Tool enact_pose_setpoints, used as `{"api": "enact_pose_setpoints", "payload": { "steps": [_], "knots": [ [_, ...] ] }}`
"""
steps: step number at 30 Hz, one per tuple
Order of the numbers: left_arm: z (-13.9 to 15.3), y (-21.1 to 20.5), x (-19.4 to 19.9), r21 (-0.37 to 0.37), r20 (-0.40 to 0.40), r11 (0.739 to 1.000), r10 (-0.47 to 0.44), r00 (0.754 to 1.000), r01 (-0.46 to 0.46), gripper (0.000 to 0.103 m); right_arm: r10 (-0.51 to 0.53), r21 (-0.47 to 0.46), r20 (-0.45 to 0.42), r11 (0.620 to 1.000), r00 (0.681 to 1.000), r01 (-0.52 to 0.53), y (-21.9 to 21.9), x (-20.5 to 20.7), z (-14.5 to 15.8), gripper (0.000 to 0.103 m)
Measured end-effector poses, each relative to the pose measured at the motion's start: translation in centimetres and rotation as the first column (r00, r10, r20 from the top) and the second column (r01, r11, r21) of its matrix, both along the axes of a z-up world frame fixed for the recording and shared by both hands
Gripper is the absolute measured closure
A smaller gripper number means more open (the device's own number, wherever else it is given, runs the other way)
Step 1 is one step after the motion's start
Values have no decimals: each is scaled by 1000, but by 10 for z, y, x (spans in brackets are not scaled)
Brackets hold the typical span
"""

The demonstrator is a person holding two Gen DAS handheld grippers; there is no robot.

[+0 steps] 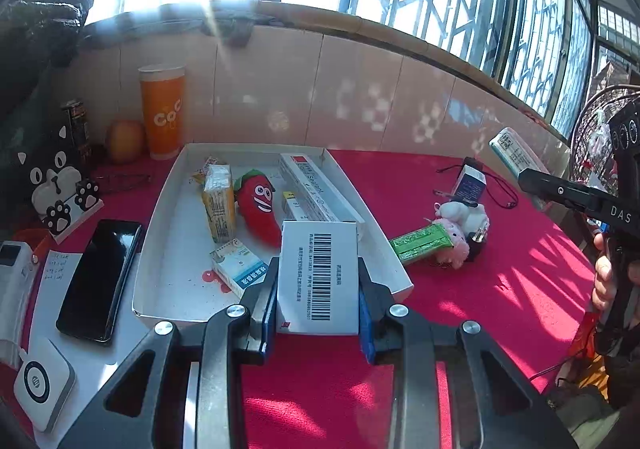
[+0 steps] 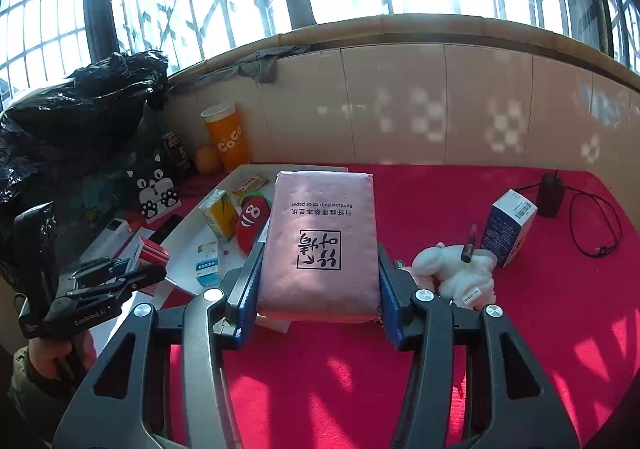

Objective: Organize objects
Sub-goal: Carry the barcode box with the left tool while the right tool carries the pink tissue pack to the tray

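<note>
My left gripper (image 1: pixel 318 269) is shut on a white box with a barcode (image 1: pixel 320 289), held above the near edge of the white tray (image 1: pixel 160 217). In the tray lie a yellow carton (image 1: pixel 218 203), a red chili plush (image 1: pixel 260 205), a long white box (image 1: pixel 320 189) and a small medicine box (image 1: pixel 238 267). My right gripper (image 2: pixel 320 253) is shut on a pink tissue pack (image 2: pixel 320 225), raised over the red cloth to the right of the tray (image 2: pixel 188 273). Each wrist view shows the other gripper, left gripper (image 2: pixel 156 269) and right gripper (image 1: pixel 524 175).
On the red cloth lie a green gum pack (image 1: pixel 420 243), a white and pink plush (image 2: pixel 456 273), a blue-white box (image 2: pixel 506 227) and a black charger with cable (image 2: pixel 552 195). Left of the tray are a phone (image 1: pixel 100 277), a cat stand (image 1: pixel 60 189), an orange cup (image 1: pixel 162 113) and a fruit (image 1: pixel 126 141).
</note>
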State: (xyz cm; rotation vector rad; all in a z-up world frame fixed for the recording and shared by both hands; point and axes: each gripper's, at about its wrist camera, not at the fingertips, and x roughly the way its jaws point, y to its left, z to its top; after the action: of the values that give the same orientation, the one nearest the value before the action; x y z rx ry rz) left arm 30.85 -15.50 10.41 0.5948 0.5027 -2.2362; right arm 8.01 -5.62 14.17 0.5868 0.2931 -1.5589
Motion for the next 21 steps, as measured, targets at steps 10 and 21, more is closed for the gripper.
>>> {"api": "enact_pose_setpoints", "payload": {
  "steps": [10, 21],
  "knots": [
    [18, -43, 22, -8, -26, 996, 90, 996, -90, 71, 82, 18, 9, 996, 997, -82, -39, 30, 2, 53],
    [27, -95, 16, 21, -36, 991, 135, 990, -134, 71, 137, 70, 7, 988, 991, -137, -92, 70, -11, 53]
  ]
}}
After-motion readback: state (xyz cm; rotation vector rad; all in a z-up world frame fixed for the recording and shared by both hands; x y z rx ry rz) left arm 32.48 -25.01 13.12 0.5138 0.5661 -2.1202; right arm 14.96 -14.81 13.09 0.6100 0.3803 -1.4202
